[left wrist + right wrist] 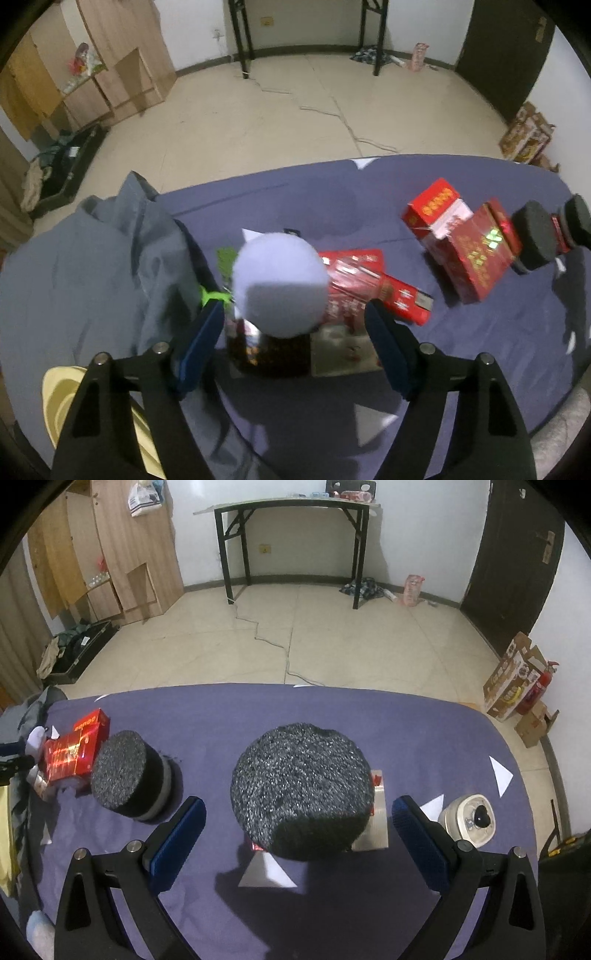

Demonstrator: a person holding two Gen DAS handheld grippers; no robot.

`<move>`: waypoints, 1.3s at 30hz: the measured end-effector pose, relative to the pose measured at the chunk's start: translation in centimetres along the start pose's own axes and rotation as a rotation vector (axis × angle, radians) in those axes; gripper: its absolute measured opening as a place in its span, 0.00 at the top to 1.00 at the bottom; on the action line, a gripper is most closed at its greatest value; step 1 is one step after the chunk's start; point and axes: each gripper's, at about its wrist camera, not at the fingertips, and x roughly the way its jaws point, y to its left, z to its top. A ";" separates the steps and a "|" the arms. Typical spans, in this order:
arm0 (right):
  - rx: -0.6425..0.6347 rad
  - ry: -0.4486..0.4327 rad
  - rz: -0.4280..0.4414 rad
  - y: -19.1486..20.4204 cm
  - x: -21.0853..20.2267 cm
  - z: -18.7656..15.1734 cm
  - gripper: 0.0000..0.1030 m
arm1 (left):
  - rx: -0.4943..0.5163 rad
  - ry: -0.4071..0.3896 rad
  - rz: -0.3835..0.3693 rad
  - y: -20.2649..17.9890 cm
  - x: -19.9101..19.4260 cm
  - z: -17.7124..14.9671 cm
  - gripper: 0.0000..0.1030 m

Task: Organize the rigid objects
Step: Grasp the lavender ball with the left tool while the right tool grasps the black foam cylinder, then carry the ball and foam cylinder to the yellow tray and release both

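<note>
In the left wrist view my left gripper (295, 325) is open, its blue pads either side of a dark jar with a pale round lid (280, 284); no pad visibly touches it. Flat red boxes (369, 288) lie behind the jar, and more red boxes (476, 251) lie to the right. In the right wrist view my right gripper (299, 823) is open around a black round-topped cylinder (301, 790), with gaps on both sides. A second black cylinder (127, 775) stands to its left beside a red box (75, 749).
A purple cloth (332, 720) covers the table. Grey fabric (92, 266) is heaped at the left, a yellow bowl (62, 398) below it. A small cream round container (469, 819) sits right of my right gripper. White paper triangles (500, 771) lie on the cloth.
</note>
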 end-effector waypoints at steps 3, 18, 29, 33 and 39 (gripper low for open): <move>-0.011 0.001 -0.006 0.3 0.1 -0.1 0.14 | -0.039 -0.028 -0.012 0.6 -0.2 0.2 0.24; 0.056 -0.068 0.007 0.2 -2.2 -2.1 0.34 | -0.148 -0.084 -0.133 2.4 -2.2 -0.6 0.98; 0.100 -0.098 0.054 -0.5 -4.5 -3.3 0.34 | -0.076 -0.098 -0.040 0.8 -2.9 0.4 0.90; 0.103 -0.098 0.064 -0.6 -4.3 -3.0 0.34 | -0.045 -0.102 0.016 0.8 -2.6 1.7 0.33; 0.096 -0.115 0.054 0.0 -4.4 -2.5 0.34 | -0.052 -0.048 0.046 1.1 0.7 1.8 0.32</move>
